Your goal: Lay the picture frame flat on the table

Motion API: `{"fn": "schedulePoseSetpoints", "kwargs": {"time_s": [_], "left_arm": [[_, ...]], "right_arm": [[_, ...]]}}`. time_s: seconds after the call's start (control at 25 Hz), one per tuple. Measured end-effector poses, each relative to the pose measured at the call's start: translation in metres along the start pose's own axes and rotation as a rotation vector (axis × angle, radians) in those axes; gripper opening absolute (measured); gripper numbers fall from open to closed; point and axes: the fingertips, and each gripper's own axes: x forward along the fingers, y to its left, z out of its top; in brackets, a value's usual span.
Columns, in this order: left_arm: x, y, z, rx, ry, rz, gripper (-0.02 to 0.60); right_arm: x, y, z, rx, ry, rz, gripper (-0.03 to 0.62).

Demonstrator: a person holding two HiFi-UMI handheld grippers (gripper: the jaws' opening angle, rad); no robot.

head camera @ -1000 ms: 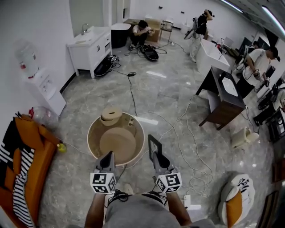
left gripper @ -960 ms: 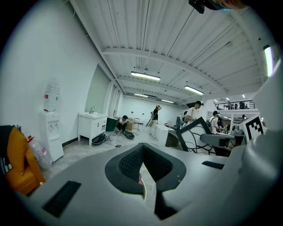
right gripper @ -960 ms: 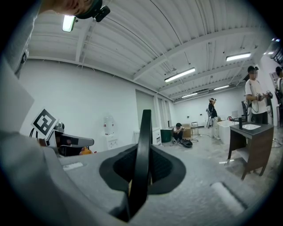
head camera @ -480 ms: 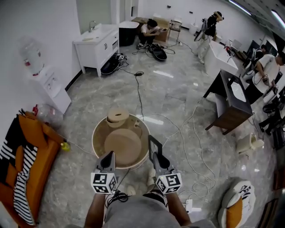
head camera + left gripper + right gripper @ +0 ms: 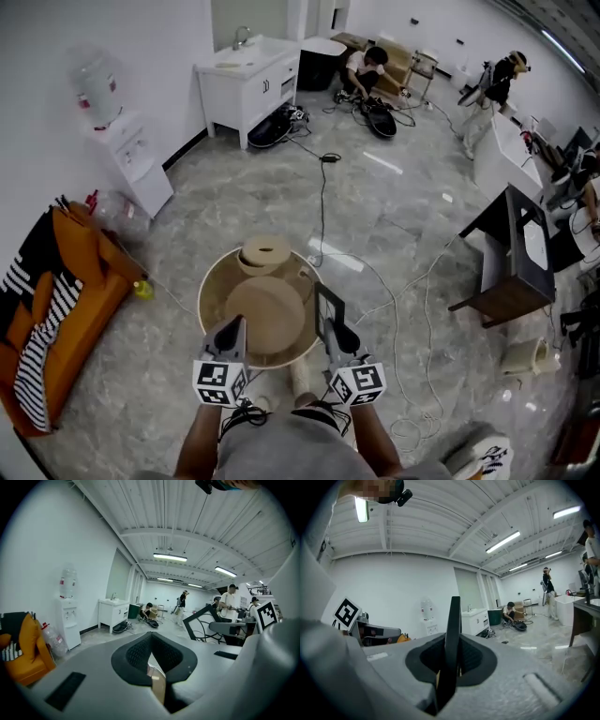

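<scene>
The right gripper (image 5: 331, 328) clamps the picture frame (image 5: 452, 620) by its edge, upright, above the round table's (image 5: 208, 291) right rim. The left gripper (image 5: 228, 336), jaws together and empty, hovers over the near rim. Open floor (image 5: 394, 206) surrounds the table.

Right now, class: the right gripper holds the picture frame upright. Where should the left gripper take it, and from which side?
Probably its bare upper rail, from the left: the picture frame stands on edge, the right gripper clamps its lower rail, and the empty left gripper sits alongside.
</scene>
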Motion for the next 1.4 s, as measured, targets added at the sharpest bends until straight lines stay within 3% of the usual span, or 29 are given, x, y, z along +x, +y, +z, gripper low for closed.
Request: {"fn": "schedulePoseSetpoints", "kwargs": {"time_s": [0.44, 0.64, 1.0, 1.4], "left_arm": [[0.107, 0.032, -0.023, -0.078, 0.061, 0.192, 0.017], [0.147, 0.055, -0.046, -0.109, 0.071, 0.238, 0.017], [0.197, 0.075, -0.119, -0.153, 0.147, 0.305, 0.017], [0.226, 0.109, -0.207, -0.18, 0.229, 0.331, 0.017]], "right_arm": [[0.132, -0.075, -0.048, 0.04, 0.159, 0.187, 0.038], [0.187, -0.087, -0.076, 0.047, 0.199, 0.252, 0.038], [0.237, -0.098, -0.158, 0.043, 0.327, 0.344, 0.038], [0.276, -0.093, -0.26, 0.071, 0.42, 0.388, 0.038]]}}
